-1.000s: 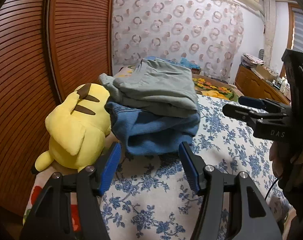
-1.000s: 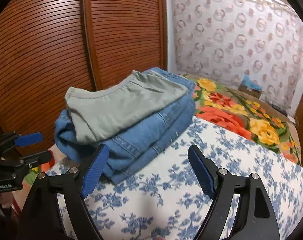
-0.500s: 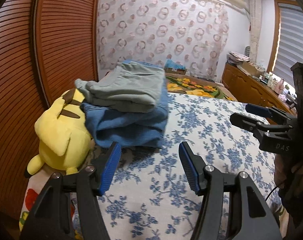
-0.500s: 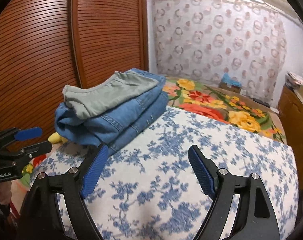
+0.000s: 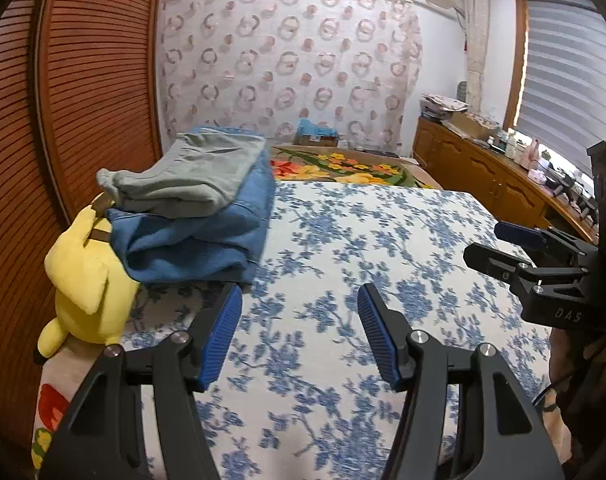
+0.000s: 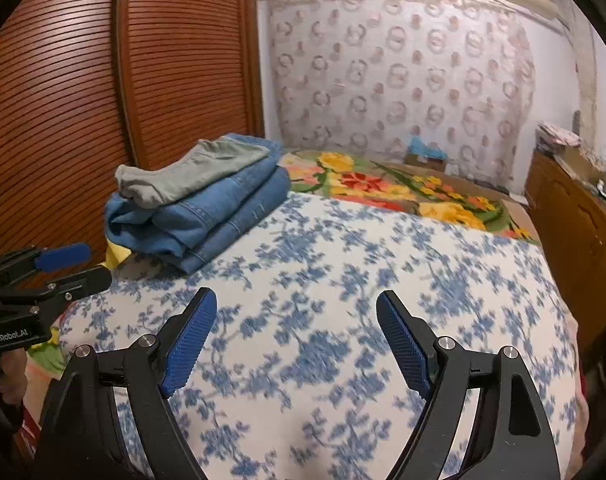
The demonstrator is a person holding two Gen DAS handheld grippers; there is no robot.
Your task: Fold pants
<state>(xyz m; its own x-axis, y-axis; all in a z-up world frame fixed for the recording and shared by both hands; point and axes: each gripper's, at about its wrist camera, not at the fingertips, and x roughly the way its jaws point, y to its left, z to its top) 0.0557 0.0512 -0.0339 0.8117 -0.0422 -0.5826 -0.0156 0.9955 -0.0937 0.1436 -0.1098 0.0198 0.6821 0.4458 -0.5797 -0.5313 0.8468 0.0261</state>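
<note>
Two folded pairs are stacked at the bed's far left corner by the slatted wardrobe doors (image 5: 95, 92), probably parked there to leave the blue-flowered sheet (image 5: 383, 240) free as a folding surface: grey-green pants (image 5: 191, 176) lie on top of blue jeans (image 5: 207, 236), which press against a yellow plush toy (image 5: 87, 280). The left gripper (image 5: 299, 332) and right gripper (image 6: 297, 340) both hover with jaws spread wide, holding nothing. The stack lies ahead and left of both, well apart; the sheet's print looks smeared, so its surface detail is uncertain.
</note>
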